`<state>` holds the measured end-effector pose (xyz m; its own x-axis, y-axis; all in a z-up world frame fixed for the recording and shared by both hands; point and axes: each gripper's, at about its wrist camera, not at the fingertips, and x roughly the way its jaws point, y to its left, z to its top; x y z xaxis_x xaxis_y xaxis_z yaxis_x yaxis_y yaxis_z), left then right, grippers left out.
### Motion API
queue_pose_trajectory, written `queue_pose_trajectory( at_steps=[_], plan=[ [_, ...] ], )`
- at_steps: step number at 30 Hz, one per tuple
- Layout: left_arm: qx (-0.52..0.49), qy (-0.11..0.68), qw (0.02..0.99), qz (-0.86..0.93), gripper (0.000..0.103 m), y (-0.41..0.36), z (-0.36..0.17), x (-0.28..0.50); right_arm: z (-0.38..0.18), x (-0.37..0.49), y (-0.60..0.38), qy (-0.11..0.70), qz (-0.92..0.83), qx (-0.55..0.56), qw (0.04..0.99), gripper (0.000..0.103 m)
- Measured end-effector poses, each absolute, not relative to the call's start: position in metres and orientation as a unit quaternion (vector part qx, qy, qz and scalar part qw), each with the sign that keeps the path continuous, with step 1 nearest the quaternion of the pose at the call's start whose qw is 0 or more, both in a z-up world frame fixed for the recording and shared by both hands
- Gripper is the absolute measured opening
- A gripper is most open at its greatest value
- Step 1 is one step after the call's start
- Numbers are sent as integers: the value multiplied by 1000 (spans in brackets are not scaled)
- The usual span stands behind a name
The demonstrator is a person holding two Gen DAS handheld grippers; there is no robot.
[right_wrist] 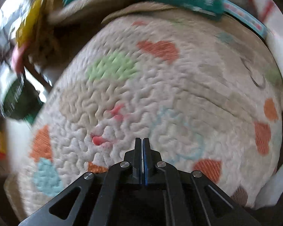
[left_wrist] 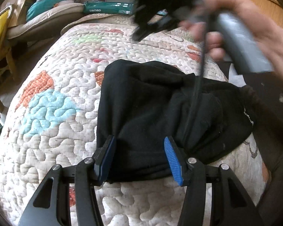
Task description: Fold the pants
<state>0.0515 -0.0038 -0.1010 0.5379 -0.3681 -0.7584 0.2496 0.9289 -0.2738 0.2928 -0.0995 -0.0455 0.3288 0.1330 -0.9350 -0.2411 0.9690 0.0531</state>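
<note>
1. Quilt (left_wrist: 56,150): a padded, patchy cover that lies under both tongs and serves as the work surface. It is soft and lumpy, so I judge folds will not lie crisp on it.
2. Pants (left_wrist: 150,103): black and already bunched into a compact bundle on the quilt. They start between the pads of my left tongs and spread ahead and to the right.
   - The long axis seems to run crosswise to the left tongs, left to right and rising a little on the far right.
   - I cannot tell which end is the waist. Small white print shows at the right edge.
3. Hand (left_wrist: 244,24): my right one, blurred, up ahead and right of the left tongs, carrying the other tool above the far edge of the bundle.
4. Left tongs (left_wrist: 139,139): half spread, with a thick wad of pants filling the gap.
   - Creases gather at both blue pads, so I read this as clamped on the near edge.
   - The likely reason is to pin the bundle while the other side works.
5. Right tongs (right_wrist: 142,141): pressed fully together with nothing between them, pointing steeply down at bare quilt. No pants show in their own view, so they are off the cloth.
6. Cable (left_wrist: 196,94): thin and black, hanging from the right tool across the bundle. It could snag a fold.
</note>
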Motion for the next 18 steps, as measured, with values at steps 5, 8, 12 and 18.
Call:
queue_pose_trajectory(
  at_steps=[5, 8, 12, 18],
  plan=[
    [-124, 462, 853, -209, 52, 11, -86, 54, -12, 242, -170, 540, 91, 27, 836, 53],
    [-157, 457, 851, -204, 52, 25, -76, 60, -10, 206, -213, 531, 62, 57, 843, 70],
    [-201, 461, 848, -168, 53, 51, -71, 81, -22, 169, -228, 552, 70, 63, 829, 61],
    [-208, 481, 840, -140, 53, 56, -77, 114, -46, 139, -177, 566, 115, -21, 816, 47]
  ],
)
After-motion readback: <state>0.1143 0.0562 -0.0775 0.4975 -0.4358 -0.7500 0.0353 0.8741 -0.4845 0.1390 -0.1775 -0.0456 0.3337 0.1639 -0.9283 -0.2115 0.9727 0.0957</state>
